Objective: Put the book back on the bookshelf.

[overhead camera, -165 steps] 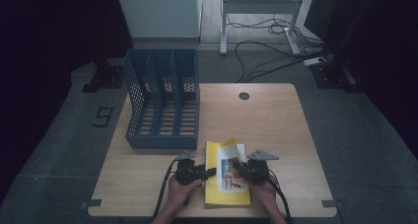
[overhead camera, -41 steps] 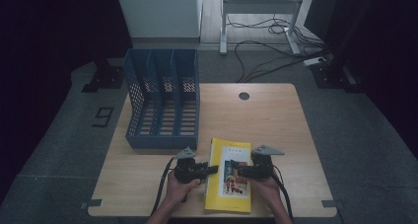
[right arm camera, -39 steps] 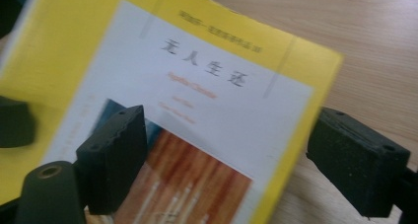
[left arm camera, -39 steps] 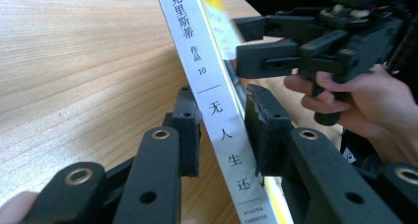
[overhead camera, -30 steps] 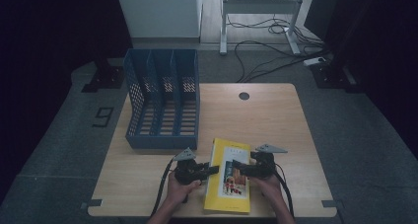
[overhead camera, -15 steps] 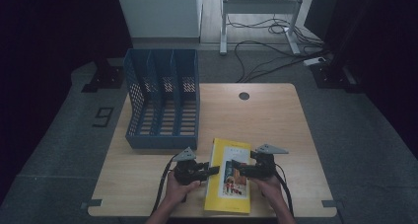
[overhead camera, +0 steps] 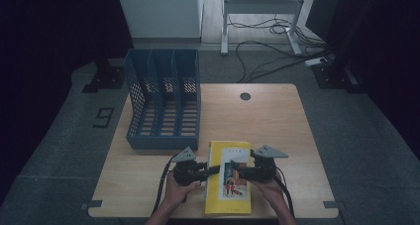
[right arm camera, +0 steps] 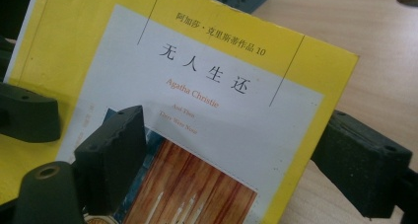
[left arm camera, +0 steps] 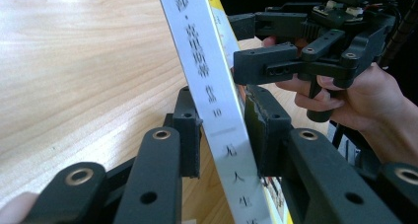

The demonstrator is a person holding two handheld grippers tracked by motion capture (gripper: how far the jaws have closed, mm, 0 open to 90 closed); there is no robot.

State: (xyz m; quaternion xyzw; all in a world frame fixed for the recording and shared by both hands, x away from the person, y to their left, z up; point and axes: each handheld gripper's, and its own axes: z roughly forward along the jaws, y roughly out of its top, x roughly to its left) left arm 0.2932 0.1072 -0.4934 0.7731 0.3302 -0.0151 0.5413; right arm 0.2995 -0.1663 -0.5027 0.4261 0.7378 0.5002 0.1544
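I have the left gripper clamped on the spine of the yellow paperback book, tilted off the wooden bench. My right gripper, its jaws just easing inward, straddles the cover's far edge ungripped. Judged next: close right, lift toward the blue mesh file rack ahead.

The high view looks forward and down over the whole surface from its near edge. Both gripper views sit close at that edge, sharing the yellow book.
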